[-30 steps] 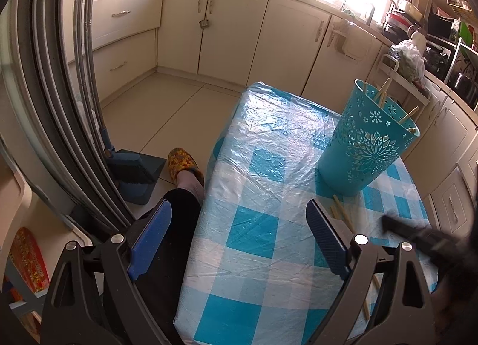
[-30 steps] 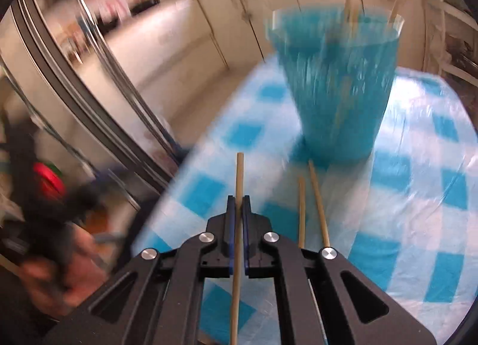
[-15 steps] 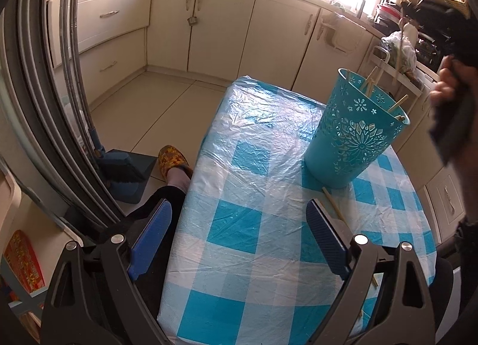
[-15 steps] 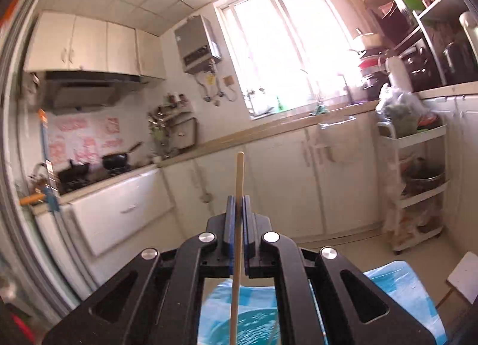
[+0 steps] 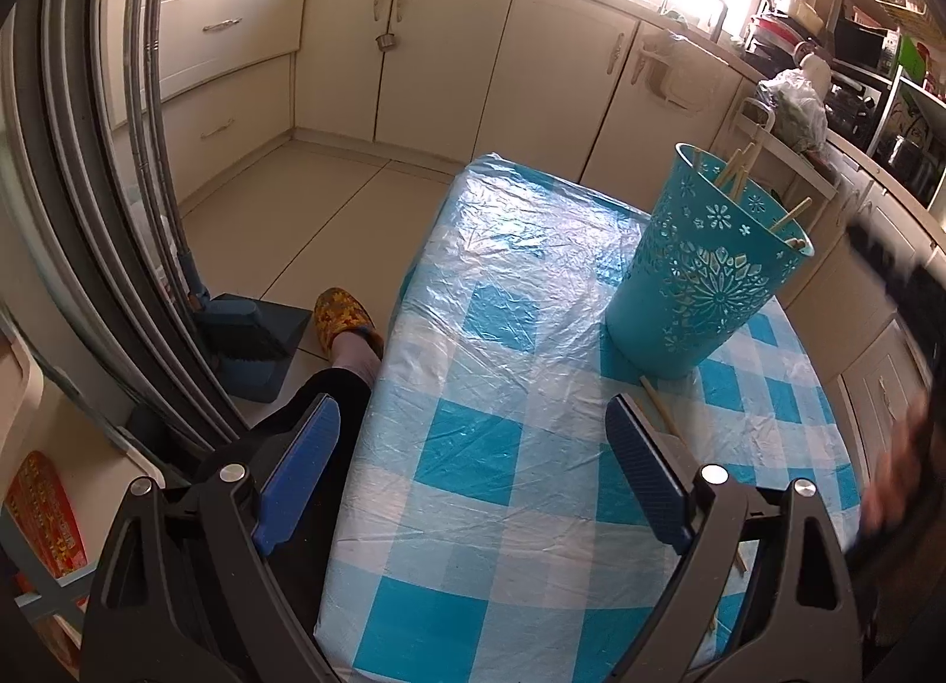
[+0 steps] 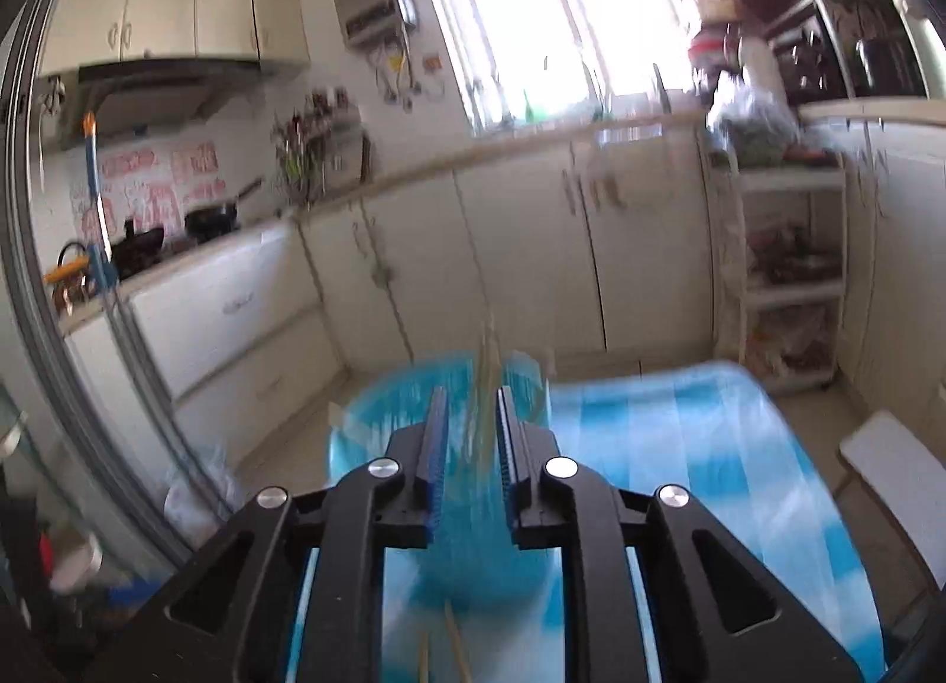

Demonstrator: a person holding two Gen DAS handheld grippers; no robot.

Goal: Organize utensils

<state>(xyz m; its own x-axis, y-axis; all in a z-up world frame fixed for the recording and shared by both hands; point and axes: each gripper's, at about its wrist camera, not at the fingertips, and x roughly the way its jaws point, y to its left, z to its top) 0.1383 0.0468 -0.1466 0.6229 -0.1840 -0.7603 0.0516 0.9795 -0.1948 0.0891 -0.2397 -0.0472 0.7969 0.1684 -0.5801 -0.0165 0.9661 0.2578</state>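
Nearby, loose chopsticks point(image 5: 661, 410) beside the teal holder point(image 5: 703, 281), on checked tablecloth point(image 5: 502, 446).

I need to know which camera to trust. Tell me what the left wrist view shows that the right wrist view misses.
Only the left wrist view: a slipper, a dustpan, and chopsticks standing sharp in the basket. Only the right wrist view: the window, the range hood, and a blurred chopstick between the right gripper fingers, which have just been opening. Both: the basket, checked tablecloth, loose chopsticks, cabinets.
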